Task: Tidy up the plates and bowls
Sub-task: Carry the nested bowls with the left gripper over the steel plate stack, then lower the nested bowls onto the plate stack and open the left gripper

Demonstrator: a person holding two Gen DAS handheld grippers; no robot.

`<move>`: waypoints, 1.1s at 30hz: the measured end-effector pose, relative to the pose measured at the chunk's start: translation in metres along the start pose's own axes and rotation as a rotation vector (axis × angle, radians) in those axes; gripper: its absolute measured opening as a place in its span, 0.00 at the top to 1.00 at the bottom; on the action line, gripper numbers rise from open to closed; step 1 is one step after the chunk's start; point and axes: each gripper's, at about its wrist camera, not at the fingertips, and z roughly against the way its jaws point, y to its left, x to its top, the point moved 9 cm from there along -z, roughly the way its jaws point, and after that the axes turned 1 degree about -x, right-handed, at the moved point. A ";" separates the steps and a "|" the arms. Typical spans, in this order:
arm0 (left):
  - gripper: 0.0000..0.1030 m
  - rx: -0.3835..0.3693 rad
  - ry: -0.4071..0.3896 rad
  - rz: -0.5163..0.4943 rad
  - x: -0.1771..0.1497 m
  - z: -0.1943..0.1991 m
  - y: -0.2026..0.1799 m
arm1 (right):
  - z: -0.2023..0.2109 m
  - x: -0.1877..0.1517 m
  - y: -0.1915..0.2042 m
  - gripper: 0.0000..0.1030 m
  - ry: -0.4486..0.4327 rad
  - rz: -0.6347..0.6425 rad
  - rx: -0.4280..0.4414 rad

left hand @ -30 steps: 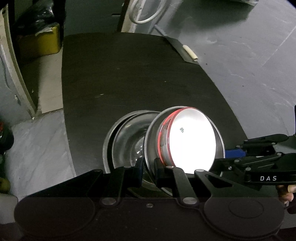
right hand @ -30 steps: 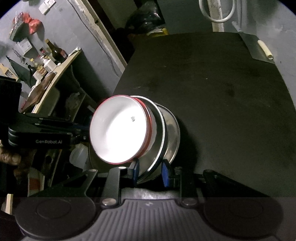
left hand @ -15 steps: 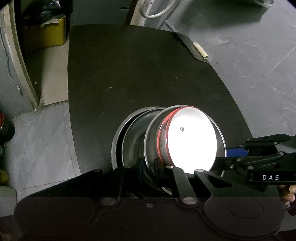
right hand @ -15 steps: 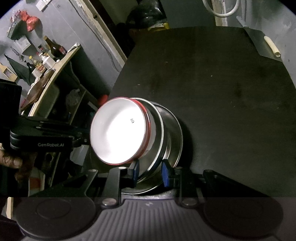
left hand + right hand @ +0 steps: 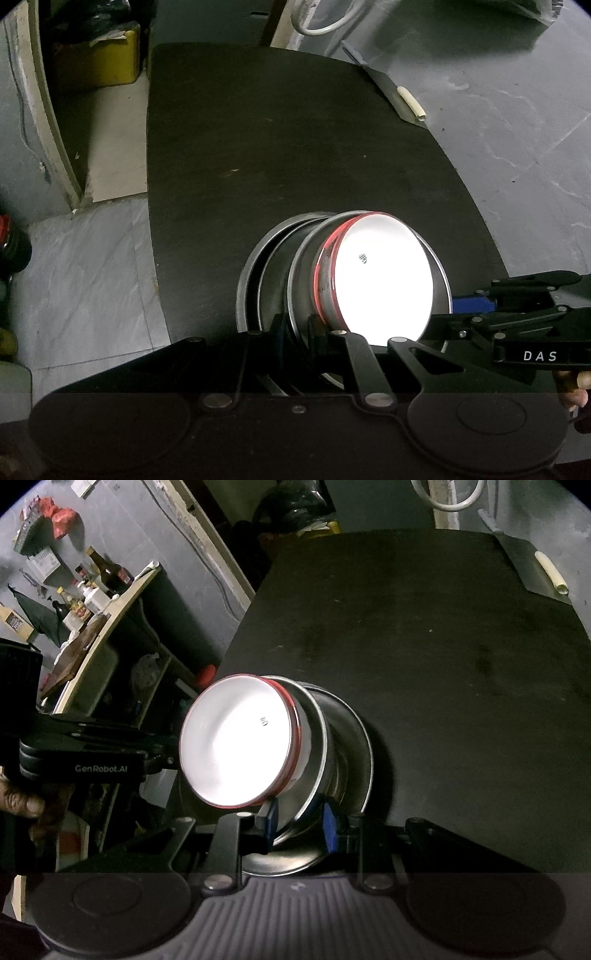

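A white bowl with a red rim (image 5: 384, 280) (image 5: 236, 746) sits nested in a steel bowl (image 5: 306, 266) (image 5: 317, 738). That steel bowl lies in a wider steel dish (image 5: 251, 273) (image 5: 364, 746) over the near part of the black table (image 5: 258, 147). My left gripper (image 5: 297, 326) is shut on the steel bowl's rim on one side. My right gripper (image 5: 300, 818) is shut on the steel rims on the opposite side, with its blue pads (image 5: 328, 823) pressing them. Each gripper also shows in the other's view, the right gripper (image 5: 476, 304) and the left gripper (image 5: 159, 753). Whether the stack rests on the table I cannot tell.
A pale roll (image 5: 412, 105) lies on a grey sheet at the table's far right corner. Past the table's far side are a yellow box (image 5: 99, 59), a white hose (image 5: 325, 22) and a shelf of bottles (image 5: 96, 587). A hand (image 5: 22, 805) holds the left gripper.
The steel bowl carrying the white bowl has settled closer into the wide steel dish, so less of the dish's inside shows. Both grips are unchanged.
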 end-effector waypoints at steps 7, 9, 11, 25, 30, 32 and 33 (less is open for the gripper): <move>0.89 0.000 0.009 0.030 -0.001 -0.001 0.004 | -0.005 -0.001 0.002 0.72 0.013 0.003 0.000; 0.89 -0.002 0.007 0.039 0.001 0.000 0.005 | -0.005 0.000 0.003 0.72 0.010 -0.002 0.004; 0.89 0.002 0.007 0.040 0.001 0.000 0.005 | -0.007 0.000 0.004 0.72 0.011 -0.001 0.005; 0.89 0.037 -0.013 0.041 0.001 0.011 0.008 | -0.018 0.000 0.009 0.72 0.017 -0.005 0.033; 0.89 0.043 -0.013 0.039 0.001 0.013 0.009 | -0.019 0.001 0.010 0.72 0.016 -0.006 0.038; 0.89 0.043 -0.012 0.039 0.001 0.012 0.009 | -0.020 0.001 0.010 0.72 0.015 -0.007 0.038; 0.89 0.042 -0.009 0.039 0.001 0.012 0.009 | -0.019 0.001 0.008 0.72 0.014 -0.008 0.038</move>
